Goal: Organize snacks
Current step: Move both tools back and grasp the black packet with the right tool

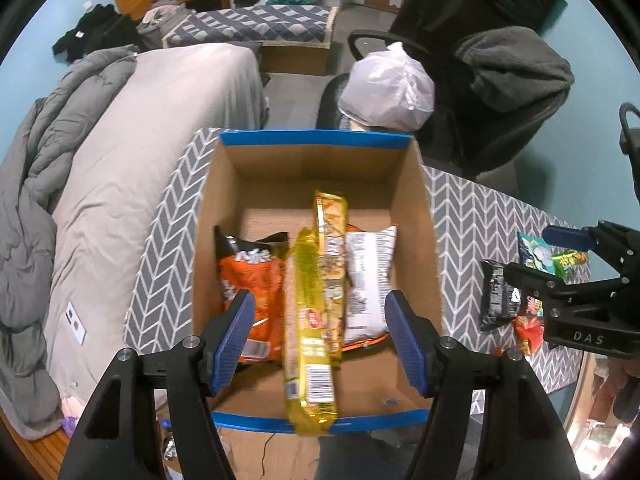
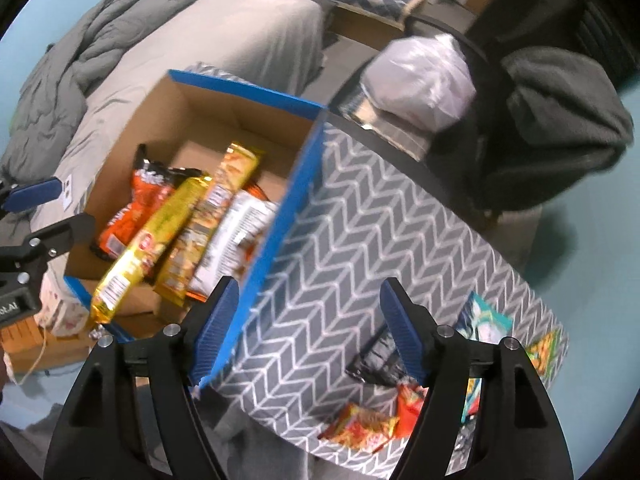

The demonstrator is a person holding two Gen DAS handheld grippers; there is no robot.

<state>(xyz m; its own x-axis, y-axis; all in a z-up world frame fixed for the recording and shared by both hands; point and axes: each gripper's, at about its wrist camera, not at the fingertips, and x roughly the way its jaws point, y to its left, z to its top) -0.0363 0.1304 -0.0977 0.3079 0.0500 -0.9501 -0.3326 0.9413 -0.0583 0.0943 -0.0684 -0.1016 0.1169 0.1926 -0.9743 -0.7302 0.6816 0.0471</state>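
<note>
A cardboard box with blue rims (image 1: pixel 316 138) stands on the chevron-cloth table (image 2: pixel 360 220). Inside lie an orange chip bag (image 1: pixel 248 280), a white-backed bag (image 1: pixel 368 276) and a long orange-brown packet (image 1: pixel 330 240). A long yellow packet (image 1: pixel 310 344) rests across them, its end over the near rim. My left gripper (image 1: pixel 319 300) hangs open above the box, its pads apart from the yellow packet on both sides. My right gripper (image 2: pixel 309 286) stands open over bare cloth, just right of the box wall. Loose snacks lie there: a black packet (image 2: pixel 376 356), a red-orange packet (image 2: pixel 360 428) and a teal packet (image 2: pixel 484 320).
A bed with a grey duvet (image 1: pixel 120 140) runs along the left of the table. Behind the table is an office chair holding a white plastic bag (image 1: pixel 388 88) and a dark grey blanket (image 1: pixel 512 72). The table's near edge is close below the snacks.
</note>
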